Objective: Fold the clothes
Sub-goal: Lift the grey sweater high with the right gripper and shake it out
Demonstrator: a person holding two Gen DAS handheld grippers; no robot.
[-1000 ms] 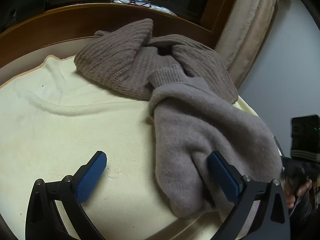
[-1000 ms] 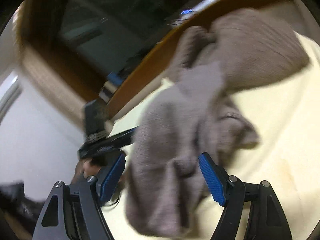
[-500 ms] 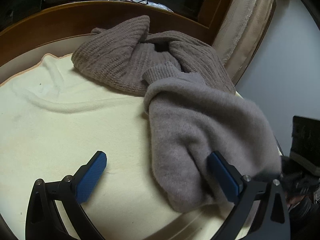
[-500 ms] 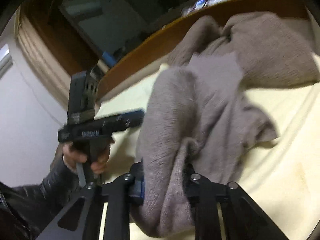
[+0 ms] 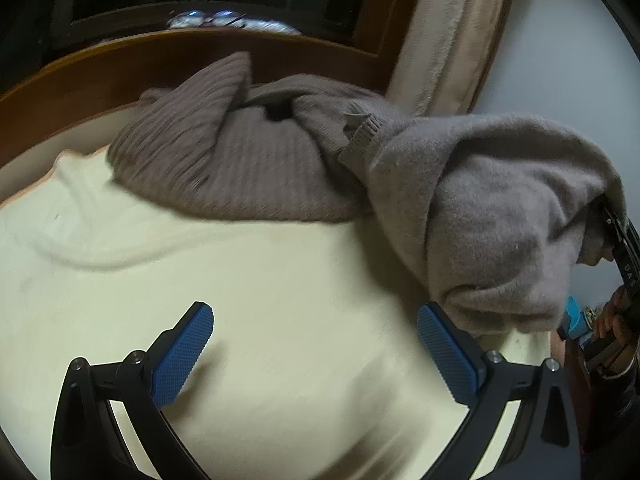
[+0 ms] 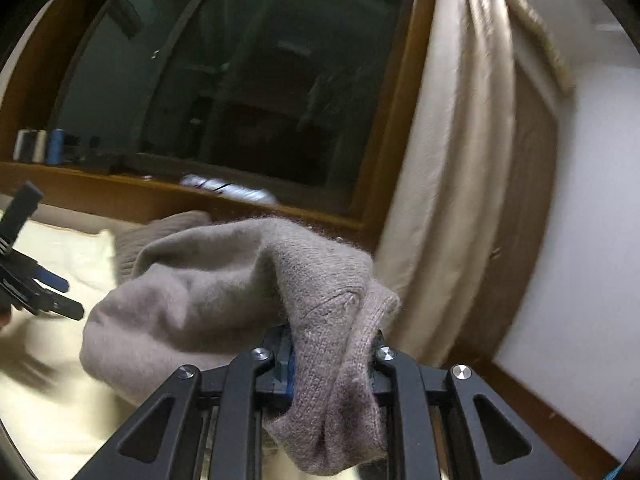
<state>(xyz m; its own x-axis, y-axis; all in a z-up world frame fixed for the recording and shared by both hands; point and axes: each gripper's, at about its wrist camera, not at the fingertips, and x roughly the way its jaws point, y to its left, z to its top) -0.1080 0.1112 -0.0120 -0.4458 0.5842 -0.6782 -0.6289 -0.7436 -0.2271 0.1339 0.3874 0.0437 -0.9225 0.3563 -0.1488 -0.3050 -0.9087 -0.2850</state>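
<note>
A soft grey-brown sweater [image 5: 492, 216] hangs lifted at the right over the cream blanket [image 5: 280, 280]. My right gripper [image 6: 328, 356] is shut on a bunched fold of this sweater [image 6: 224, 288] and holds it up. A ribbed brown knit sweater [image 5: 224, 160] lies crumpled at the back of the blanket, touching the lifted one. My left gripper [image 5: 316, 348] is open and empty, low over the bare blanket, with its right finger just below the hanging sweater. It also shows at the left edge of the right wrist view [image 6: 40, 292].
A wooden ledge [image 5: 120, 64] runs behind the blanket with glasses [image 5: 212, 16] on it. A dark window [image 6: 240, 100] and a beige curtain [image 6: 460, 160] stand at the back right. Thread spools [image 6: 40, 146] sit on the ledge.
My right gripper has closed on the grey-brown sweater and raised it up and to the right, off the blanket. My left gripper has stayed open, low over the blanket.
</note>
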